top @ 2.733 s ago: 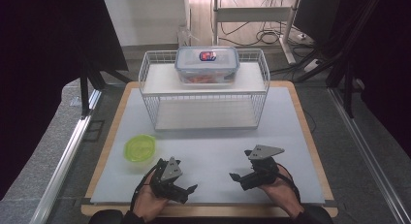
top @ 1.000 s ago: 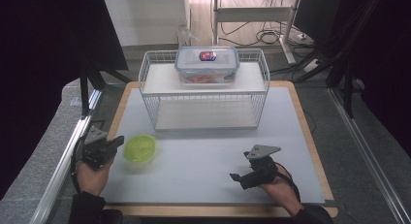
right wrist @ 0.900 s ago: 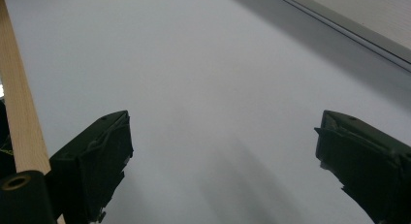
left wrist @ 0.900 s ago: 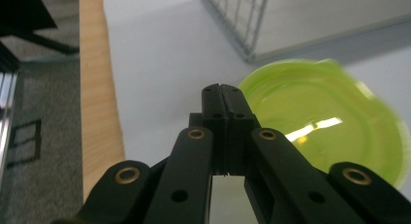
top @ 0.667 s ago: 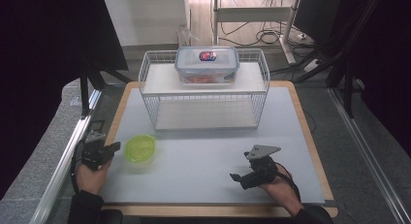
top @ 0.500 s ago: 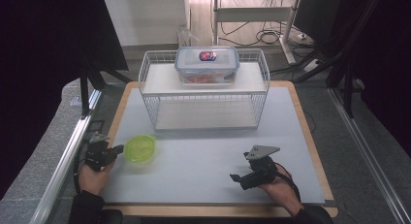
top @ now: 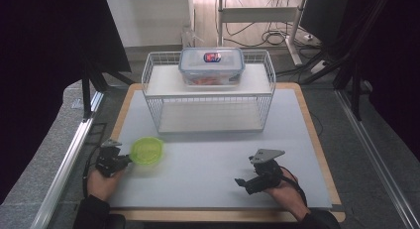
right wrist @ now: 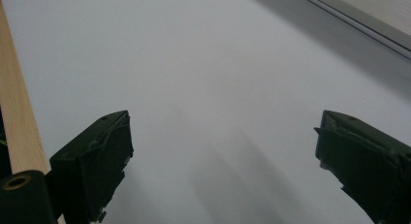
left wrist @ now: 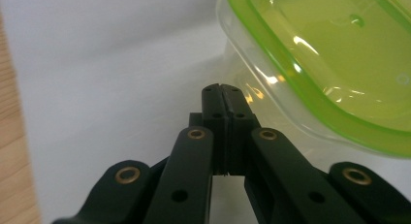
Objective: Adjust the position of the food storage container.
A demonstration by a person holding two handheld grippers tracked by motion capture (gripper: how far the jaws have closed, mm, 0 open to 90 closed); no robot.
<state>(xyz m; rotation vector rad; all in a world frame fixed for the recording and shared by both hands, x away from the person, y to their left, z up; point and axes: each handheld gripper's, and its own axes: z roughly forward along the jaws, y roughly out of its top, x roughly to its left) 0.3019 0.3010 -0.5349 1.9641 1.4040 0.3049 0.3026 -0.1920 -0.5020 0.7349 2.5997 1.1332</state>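
Since the earliest frame, the left gripper (top: 121, 159) has been carried from the near middle of the tabletop (top: 208, 159) out to its left side, and over the last second it has been lowered beside the green-lidded container (top: 147, 150); the right gripper (top: 245, 182) has been kept where it was, near the front edge on the right.

In the high view, the left gripper is seen lying low at the left edge of the white mat, its tips pointed at the container's near-left rim. In the left gripper view, its fingers (left wrist: 213, 105) are seen clenched together with nothing between them, the tips just beside the clear wall of the green-lidded container (left wrist: 320, 73); whether they touch it cannot be told. The container is found on the left part of the tabletop, in front of the wire rack (top: 208, 97) and well apart from it, resting flat with its lid on.

In the right gripper view, the right gripper (right wrist: 223, 151) is shown with its fingers (right wrist: 97, 156) released and spread wide over bare white mat, nothing between them.

On the upper shelf of the wire rack a clear lidded food box (top: 211, 65) is seen, with red contents visible through its wall.
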